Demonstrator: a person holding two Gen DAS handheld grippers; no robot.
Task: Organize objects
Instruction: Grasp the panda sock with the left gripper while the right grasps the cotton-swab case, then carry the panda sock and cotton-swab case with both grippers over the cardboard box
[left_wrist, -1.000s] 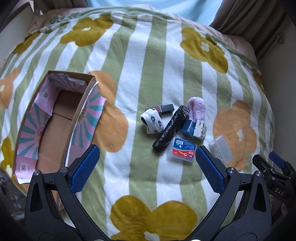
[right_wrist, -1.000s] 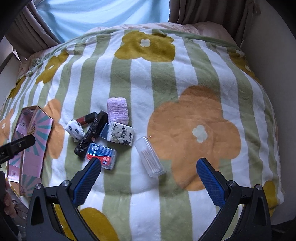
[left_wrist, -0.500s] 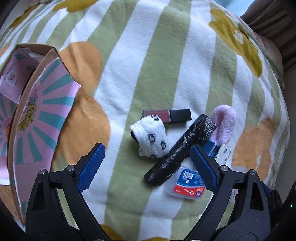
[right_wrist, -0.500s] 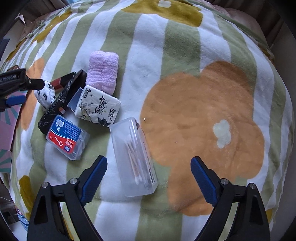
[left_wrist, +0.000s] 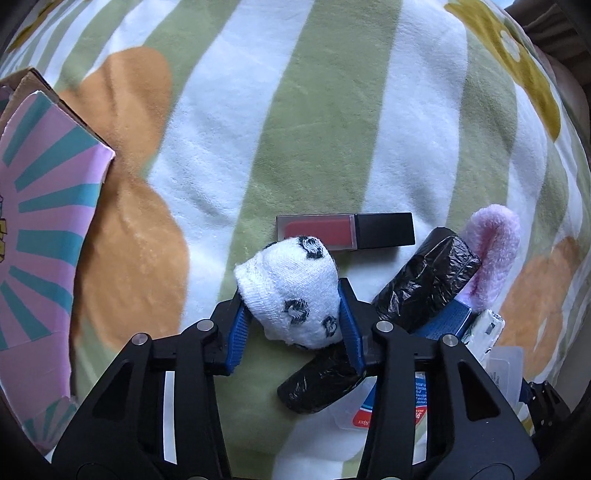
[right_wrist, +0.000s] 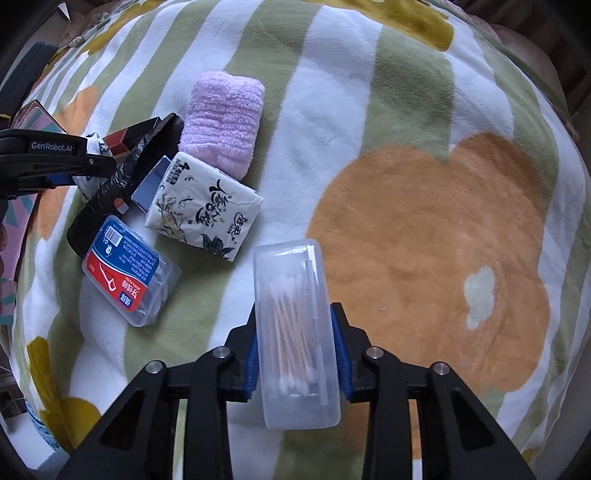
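Note:
My left gripper (left_wrist: 293, 325) is shut on a rolled white sock with black panda marks (left_wrist: 291, 291), which lies on the flowered blanket. My right gripper (right_wrist: 295, 350) is shut on a clear plastic box of cotton swabs (right_wrist: 293, 325), also on the blanket. Beside the sock lie a red lipstick with a black cap (left_wrist: 345, 230), a black plastic roll (left_wrist: 417, 291) and a pink fluffy roll (left_wrist: 491, 251). The right wrist view also shows a tissue pack (right_wrist: 203, 206), a floss-pick box with a blue and red label (right_wrist: 129, 273) and the left gripper (right_wrist: 55, 158).
An open cardboard box with pink and teal flaps (left_wrist: 44, 229) lies at the left on the blanket. The striped blanket (right_wrist: 424, 229) covers a bed that slopes away at its edges. Curtains show at the top right corner (left_wrist: 554, 29).
Both grippers came down onto the blanket and closed: the left on the panda sock, the right on the cotton swab box. Both were open and higher before.

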